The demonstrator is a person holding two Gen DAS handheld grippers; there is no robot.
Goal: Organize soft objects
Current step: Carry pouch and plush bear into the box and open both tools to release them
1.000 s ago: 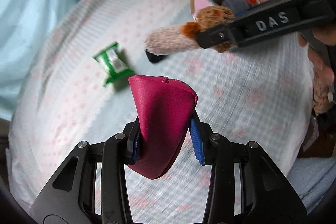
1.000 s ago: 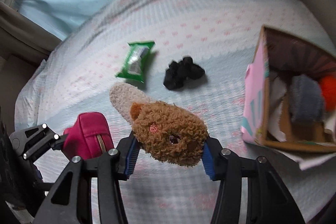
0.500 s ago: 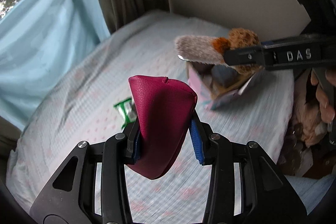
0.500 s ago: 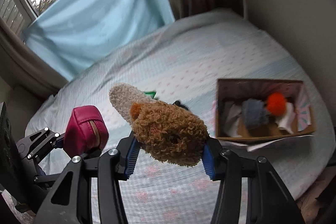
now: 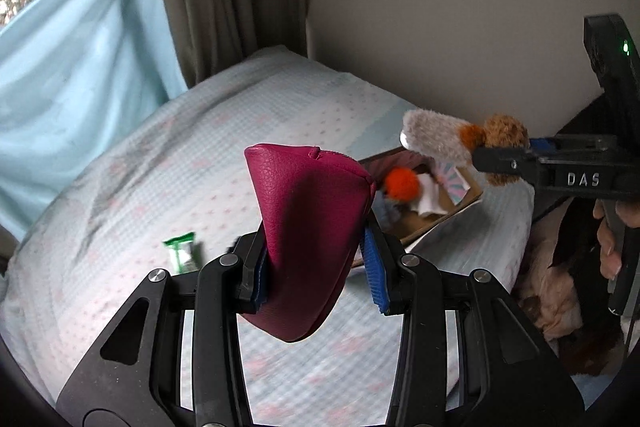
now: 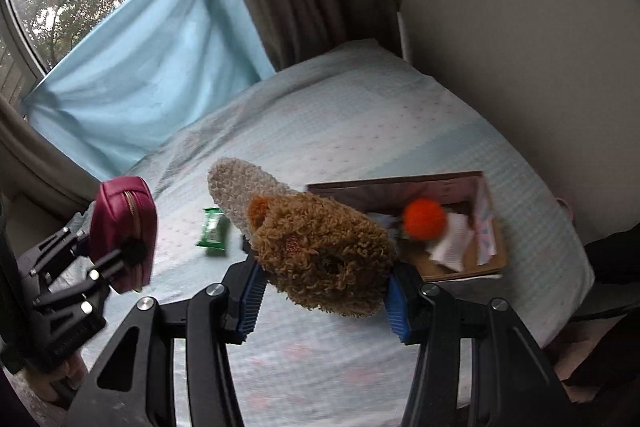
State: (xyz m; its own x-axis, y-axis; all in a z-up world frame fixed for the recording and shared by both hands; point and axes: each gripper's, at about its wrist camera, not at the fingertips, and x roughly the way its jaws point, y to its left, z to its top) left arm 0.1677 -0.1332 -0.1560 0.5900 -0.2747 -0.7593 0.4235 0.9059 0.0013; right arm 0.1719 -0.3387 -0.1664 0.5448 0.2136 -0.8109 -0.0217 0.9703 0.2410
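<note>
My left gripper (image 5: 316, 273) is shut on a magenta zip pouch (image 5: 308, 231) and holds it high above the bed; it also shows in the right wrist view (image 6: 124, 231). My right gripper (image 6: 322, 301) is shut on a brown plush slipper (image 6: 316, 247) with a beige sole, held in the air; it also shows in the left wrist view (image 5: 460, 143). An open cardboard box (image 6: 480, 259) lies on the bed at the right, holding an orange pompom (image 6: 424, 219), a grey soft thing and white paper.
A green packet (image 5: 182, 253) lies on the light blue bed cover (image 5: 120, 227), also seen in the right wrist view (image 6: 214, 233). A small black item is mostly hidden behind the grippers. A wall stands behind the box; curtains and a window are at the back left.
Both grippers have risen well above the bed with their loads, so the bed, box and packet look smaller and farther away. Grips are unchanged.
</note>
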